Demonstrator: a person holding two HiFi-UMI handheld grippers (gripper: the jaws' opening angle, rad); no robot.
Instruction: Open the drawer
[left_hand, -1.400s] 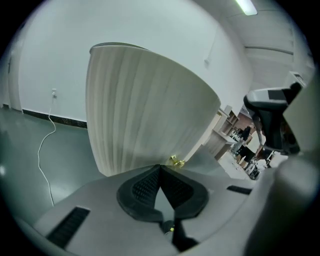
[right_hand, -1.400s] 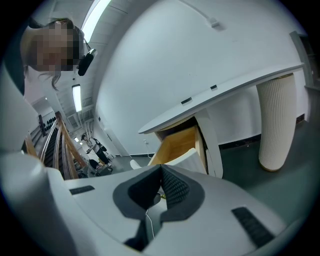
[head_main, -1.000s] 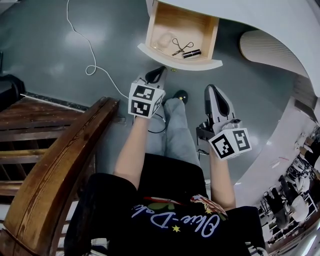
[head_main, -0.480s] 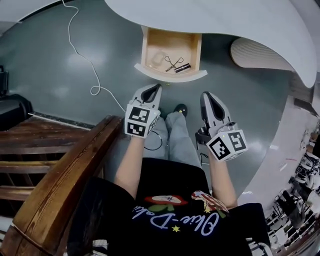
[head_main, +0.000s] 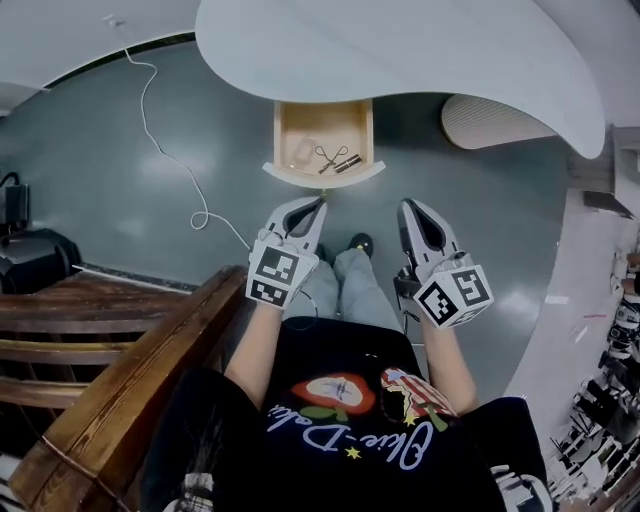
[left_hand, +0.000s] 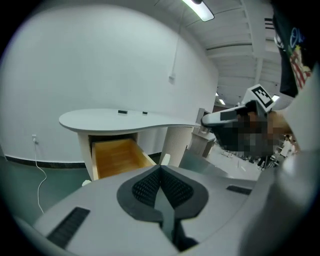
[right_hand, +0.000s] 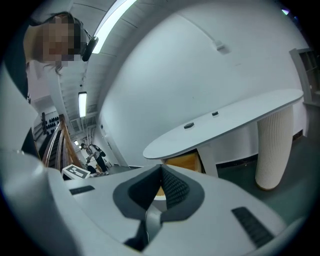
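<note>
The wooden drawer (head_main: 285, 138) stands pulled out from under the white table (head_main: 400, 60). An eyelash curler (head_main: 330, 156) and a small black tube (head_main: 347, 165) lie inside it. My left gripper (head_main: 318, 205) hangs shut and empty, short of the drawer's white front (head_main: 323, 178). My right gripper (head_main: 408, 208) is beside it, also shut with nothing between the pads. The left gripper view looks over its closed left gripper (left_hand: 161, 168) at the drawer (left_hand: 117, 157) below the table (left_hand: 125, 119). In the right gripper view the right gripper (right_hand: 161, 167) partly hides the drawer (right_hand: 182, 162).
A ribbed white table leg (head_main: 490, 120) stands right of the drawer. A white cable (head_main: 170, 150) trails over the grey floor at left. A dark wooden rail (head_main: 130, 380) runs along my left side, with a black object (head_main: 20, 250) beyond it.
Both grippers have lifted and drawn back from the drawer, which now looks smaller and farther off. The left gripper has rolled a little. The drawer stays open.
</note>
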